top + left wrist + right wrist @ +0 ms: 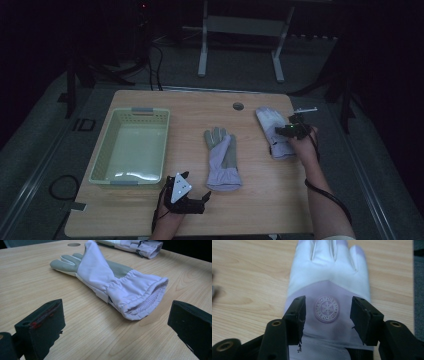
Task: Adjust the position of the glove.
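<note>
Two soft, light gloves lie flat on the worktop [150,210]. Right gripper [327,308], jaws open, straddles the far glove [329,270] (cuff bunches easily). Left gripper [117,322], jaws wide, faces the middle glove [112,285].

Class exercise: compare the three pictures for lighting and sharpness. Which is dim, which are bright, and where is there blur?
High view: dim and underexposed, the room near black, a pale glare patch in the basket. Left gripper view: bright, with the glove sharp. Right gripper view: bright, its glove's round emblem crisp, a blurred dark smear at the left edge.
</note>
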Demonstrator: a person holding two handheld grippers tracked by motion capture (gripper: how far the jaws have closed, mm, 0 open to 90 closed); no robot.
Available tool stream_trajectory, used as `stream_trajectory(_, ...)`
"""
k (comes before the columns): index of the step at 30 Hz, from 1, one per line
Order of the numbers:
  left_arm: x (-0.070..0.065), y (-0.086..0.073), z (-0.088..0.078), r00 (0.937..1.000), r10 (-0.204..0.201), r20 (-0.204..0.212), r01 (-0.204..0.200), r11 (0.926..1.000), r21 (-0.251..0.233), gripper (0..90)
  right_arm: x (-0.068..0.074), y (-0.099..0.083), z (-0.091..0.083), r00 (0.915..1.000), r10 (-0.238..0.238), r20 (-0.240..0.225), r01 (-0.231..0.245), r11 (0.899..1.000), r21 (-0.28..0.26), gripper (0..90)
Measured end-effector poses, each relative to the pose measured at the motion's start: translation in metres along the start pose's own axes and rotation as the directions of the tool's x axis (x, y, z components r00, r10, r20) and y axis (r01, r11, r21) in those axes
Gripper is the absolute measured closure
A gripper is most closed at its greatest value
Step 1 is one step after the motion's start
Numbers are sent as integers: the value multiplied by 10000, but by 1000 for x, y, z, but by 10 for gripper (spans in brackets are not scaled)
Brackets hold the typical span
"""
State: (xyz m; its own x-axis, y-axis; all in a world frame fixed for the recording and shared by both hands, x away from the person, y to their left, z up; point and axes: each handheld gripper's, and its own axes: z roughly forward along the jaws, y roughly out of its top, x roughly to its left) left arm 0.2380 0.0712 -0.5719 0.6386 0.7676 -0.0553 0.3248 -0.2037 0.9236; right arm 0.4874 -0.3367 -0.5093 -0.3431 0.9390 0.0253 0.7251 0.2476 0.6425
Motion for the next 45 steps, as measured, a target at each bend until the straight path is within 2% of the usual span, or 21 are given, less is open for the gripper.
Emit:
stream_trajectory(1, 0, 0, 0, 10000, -10, -7, 10, 10000, 9, 11, 0, -1, 3, 9999, -75, -116, 74, 10000, -58, 462)
stream_trajectory(2, 0, 0, 0, 10000, -16, -4, 16, 10000, 12, 11, 0, -3, 6, 9999, -127, -42, 127, 9999, -19, 473)
stream_trajectory(3, 0, 0, 0, 10000, -20, -1, 20, 10000, 14, 12, -1, -5, 8, 10000, -90, 38, 89, 10000, 43, 473)
stream_trajectory(5, 0, 0, 0, 10000, -16, -2, 16, 10000, 9, 11, -5, -8, 15, 9999, 127, -105, -125, 9998, 170, 468)
stream_trajectory(8, 0, 0, 0, 10000, -4, 3, 4, 10000, 7, 11, -6, -10, 20, 9998, -7, -201, 14, 9995, 318, 461)
stream_trajectory(11, 0, 0, 0, 10000, 6, 2, -6, 10000, 11, 12, -6, -10, 22, 9991, -35, -424, 53, 9990, 436, 501)
stream_trajectory(12, 0, 0, 0, 10000, 0, 10, 0, 10000, 4, 11, -9, -12, 22, 9978, -13, -663, 39, 9993, 383, 549)
stream_trajectory(14, 0, 0, 0, 10000, -3, 10, 3, 10000, 1, 12, -9, -12, 23, 9964, -123, -833, 154, 9992, 369, 607)
stream_trajectory(18, 0, 0, 0, 10000, 2, 16, -2, 10000, 1, 11, -7, -11, 22, 9971, -54, -762, 91, 9988, 483, 627)
stream_trajectory(19, 0, 0, 0, 10000, 1, 13, -1, 10000, 1, 11, -3, -10, 22, 9983, -153, -558, 182, 9985, 526, 645)
stream_trajectory(24, 0, 0, 0, 10000, -6, 22, 6, 10000, -14, 12, -3, -13, 22, 9985, 116, -526, -101, 9995, 283, 651)
stream_trajectory(28, 0, 0, 0, 10000, -9, 12, 9, 10000, 3, 11, 3, -12, 20, 9997, 75, -238, -69, 9997, 255, 746)
stream_trajectory(31, 0, 0, 0, 10000, -30, 13, 30, 10000, 6, 11, 6, -9, 16, 10000, 72, -64, -69, 9993, 356, 779)
stream_trajectory(40, 0, 0, 0, 10000, -29, -5, 29, 10000, 27, 11, 11, -2, -10, 9999, 31, -145, -26, 9995, 325, 801)
stream_trajectory(42, 0, 0, 0, 10000, -35, -12, 35, 10000, 29, 11, 14, 0, -24, 9999, -46, -125, 48, 9998, 167, 802)
stream_trajectory(45, 0, 0, 0, 10000, -51, -29, 51, 10000, 30, 11, 17, 0, -40, 9996, 121, -271, -124, 9998, -142, 803)
